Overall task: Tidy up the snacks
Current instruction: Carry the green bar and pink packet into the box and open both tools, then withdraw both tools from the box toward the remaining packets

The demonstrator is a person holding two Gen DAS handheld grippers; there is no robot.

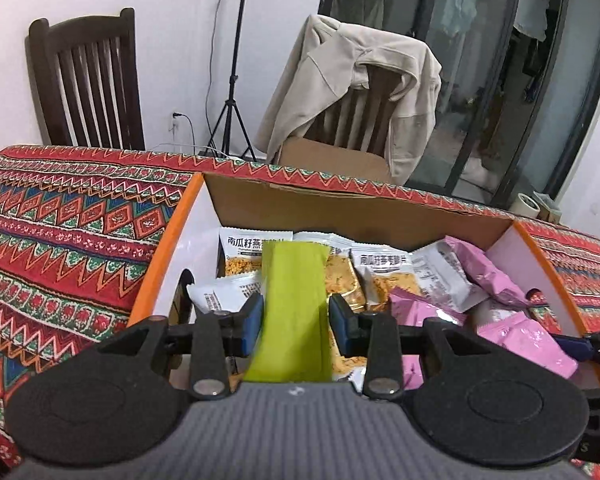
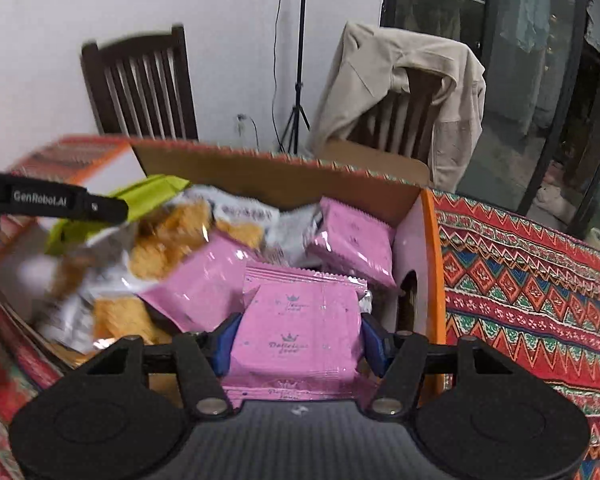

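My left gripper [image 1: 296, 320] is shut on a narrow lime-green snack packet [image 1: 294, 300], held over the open cardboard box [image 1: 340, 204] with orange-edged sides. The same green packet [image 2: 148, 196] and the left gripper's black finger [image 2: 60, 200] show at the left of the right wrist view. My right gripper [image 2: 298, 340] is shut on a pink snack packet [image 2: 300, 328] above the box's right half. Inside lie several white oat-crisp packets [image 1: 252, 252] on the left and several pink packets [image 2: 356, 240] on the right. The right gripper's tip [image 1: 580, 348] peeks in at the left wrist view's right edge.
The box [image 2: 284, 172] sits on a table under a red patterned cloth [image 1: 68, 232]. Behind it stand a dark wooden chair [image 1: 88, 80], a chair draped with a beige jacket [image 1: 352, 80] and a tripod [image 1: 232, 100]. Glass doors are at the back right.
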